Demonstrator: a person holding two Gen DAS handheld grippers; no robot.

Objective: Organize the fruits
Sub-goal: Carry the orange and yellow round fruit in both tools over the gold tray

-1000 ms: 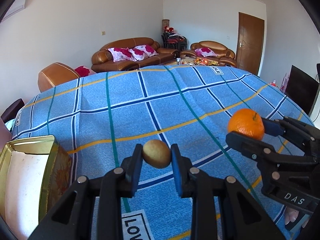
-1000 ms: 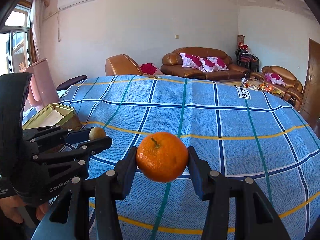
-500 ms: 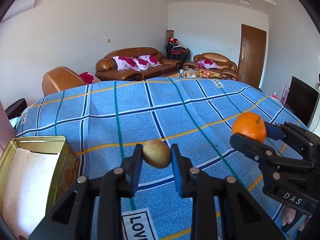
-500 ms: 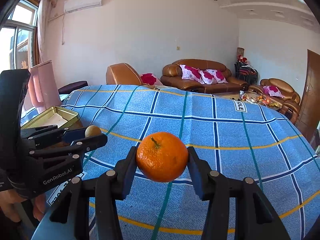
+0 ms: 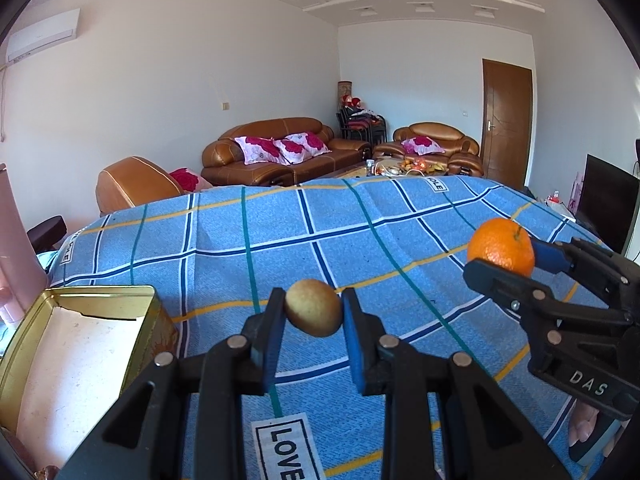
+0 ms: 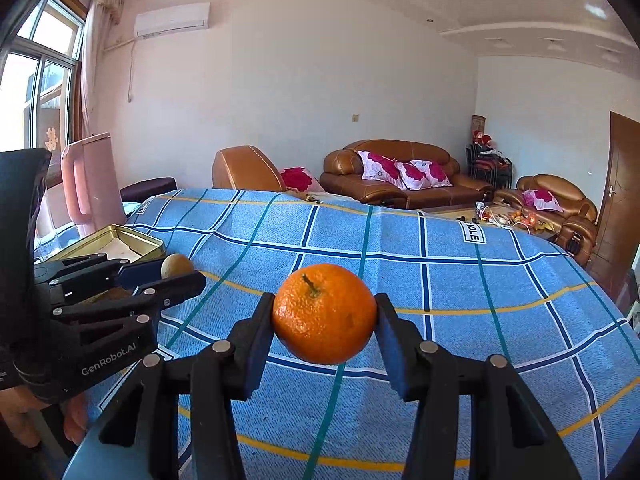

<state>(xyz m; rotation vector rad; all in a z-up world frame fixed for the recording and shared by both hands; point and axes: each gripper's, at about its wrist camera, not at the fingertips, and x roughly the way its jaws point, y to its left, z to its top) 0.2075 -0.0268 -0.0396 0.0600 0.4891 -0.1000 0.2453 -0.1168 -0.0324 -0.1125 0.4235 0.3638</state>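
Orange [image 6: 325, 313] is clamped tight in the right gripper [image 6: 324, 320] jaws, stem pointing up, held in the air above the blue plaid cloth [image 6: 440, 272] on the tabletop. Over on the left side, the left gripper [image 5: 313, 316] jaws are squeezed on a small tan fruit [image 5: 313, 313], also up off the cloth. Just left of that one sits an open gold tin [image 5: 100, 292] with a pale liner inside. Both grippers hang side by side, a bit apart.
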